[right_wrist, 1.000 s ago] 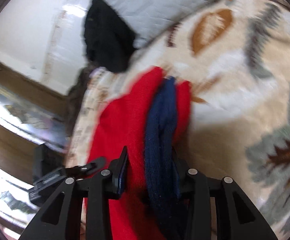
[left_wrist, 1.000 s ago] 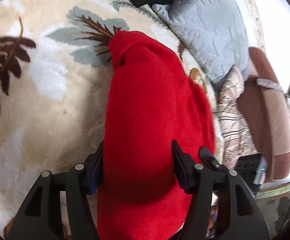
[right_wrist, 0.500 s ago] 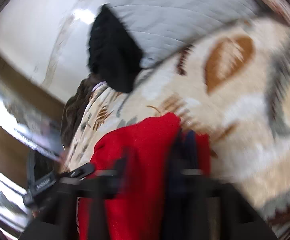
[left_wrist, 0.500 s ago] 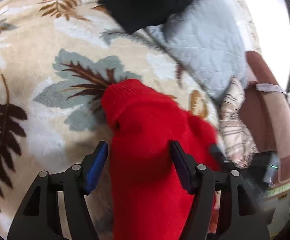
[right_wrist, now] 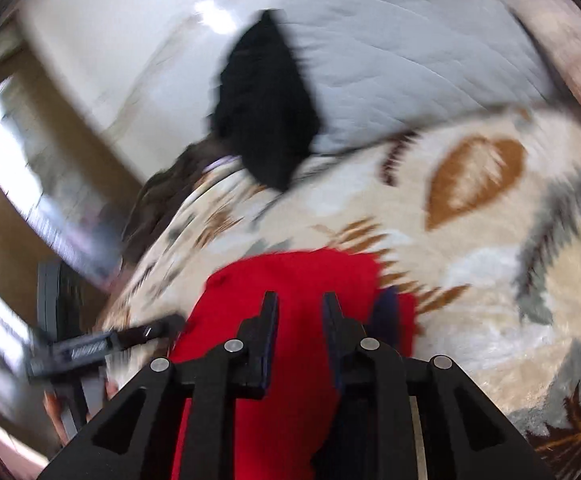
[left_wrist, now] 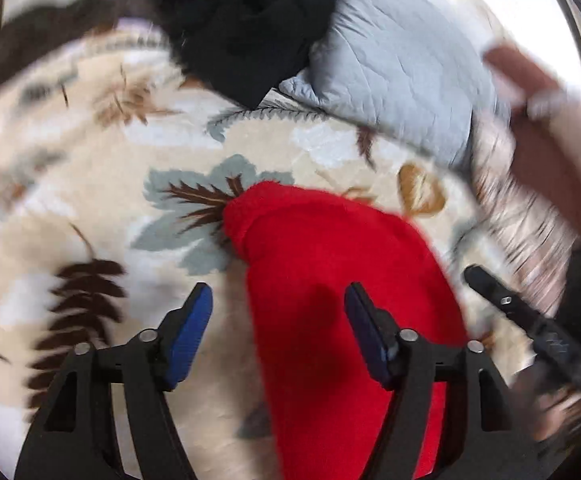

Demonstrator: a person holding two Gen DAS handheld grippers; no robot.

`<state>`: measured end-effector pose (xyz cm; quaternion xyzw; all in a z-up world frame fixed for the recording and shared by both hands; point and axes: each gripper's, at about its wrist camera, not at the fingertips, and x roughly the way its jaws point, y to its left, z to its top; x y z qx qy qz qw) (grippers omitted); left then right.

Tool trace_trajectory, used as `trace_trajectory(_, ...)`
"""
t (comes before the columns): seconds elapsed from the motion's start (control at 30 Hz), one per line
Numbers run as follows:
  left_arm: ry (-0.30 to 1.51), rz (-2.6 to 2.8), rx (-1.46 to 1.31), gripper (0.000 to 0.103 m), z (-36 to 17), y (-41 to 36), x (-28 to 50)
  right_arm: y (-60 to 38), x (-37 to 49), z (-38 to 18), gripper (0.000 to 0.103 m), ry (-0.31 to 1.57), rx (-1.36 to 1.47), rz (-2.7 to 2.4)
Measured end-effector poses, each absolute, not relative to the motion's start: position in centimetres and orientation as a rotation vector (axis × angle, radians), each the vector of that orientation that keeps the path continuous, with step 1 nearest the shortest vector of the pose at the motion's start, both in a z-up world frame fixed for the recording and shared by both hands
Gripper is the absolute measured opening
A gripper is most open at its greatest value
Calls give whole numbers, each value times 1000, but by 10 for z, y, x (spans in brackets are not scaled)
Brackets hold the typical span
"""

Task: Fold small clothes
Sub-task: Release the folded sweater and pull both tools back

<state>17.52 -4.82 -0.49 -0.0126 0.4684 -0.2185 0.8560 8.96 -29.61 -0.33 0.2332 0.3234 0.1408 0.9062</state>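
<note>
A red knit garment [left_wrist: 330, 280] lies on a cream leaf-patterned blanket [left_wrist: 90, 184]. My left gripper [left_wrist: 278, 320] is open above it, its blue pads [left_wrist: 188, 332] apart, the left pad over the blanket and the right pad over the red cloth. In the right wrist view the red garment [right_wrist: 290, 280] lies under my right gripper [right_wrist: 300, 320], whose jaws stand a little apart with nothing between them. A navy piece [right_wrist: 386, 316] pokes out at the garment's right edge. Both views are blurred by motion.
A black garment [left_wrist: 250, 20] and a grey quilted cushion [left_wrist: 402, 68] lie at the blanket's far edge. A brown and pink cushion [left_wrist: 546, 128] sits at the right. The other gripper's black finger [left_wrist: 522, 312] shows at the right; in the right view it [right_wrist: 90, 346] shows at the left.
Both grippers have pulled back and up from the red garment. The right gripper has let go of the navy and red cloth. The left gripper has come off the red cloth.
</note>
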Motion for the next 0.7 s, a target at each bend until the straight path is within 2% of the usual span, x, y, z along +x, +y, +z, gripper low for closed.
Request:
trace_trajectory(0.1,1011,-436,44,80,-26,-64,174,-275,94,-29,18,822,345,251)
trace_trajectory(0.2,1042,-420,3,78,-21,-60,174,-271,85,-27,17,799,268,205)
trace_trajectory(0.23,1043,-418,5,78,-14,-55,169,-270,79,-19,24,785,258,196)
trace_trajectory(0.37,1018,-403,73,78,0,-54,139,-265,41,1,24,710,295,308)
trace_trajectory(0.5,1016,-403,118,82,-23,-65,116,-245,45,-29,22,843,187,253)
trace_trajectory(0.6,1042,-395,76,81,-14,-57,113,-243,39,-25,22,824,179,229)
trace_trajectory(0.63,1046,-397,56,81,-8,-51,109,-244,32,-17,27,813,191,225)
trace_trajectory(0.7,1019,-394,72,81,-5,-44,91,-247,13,-8,28,790,235,234)
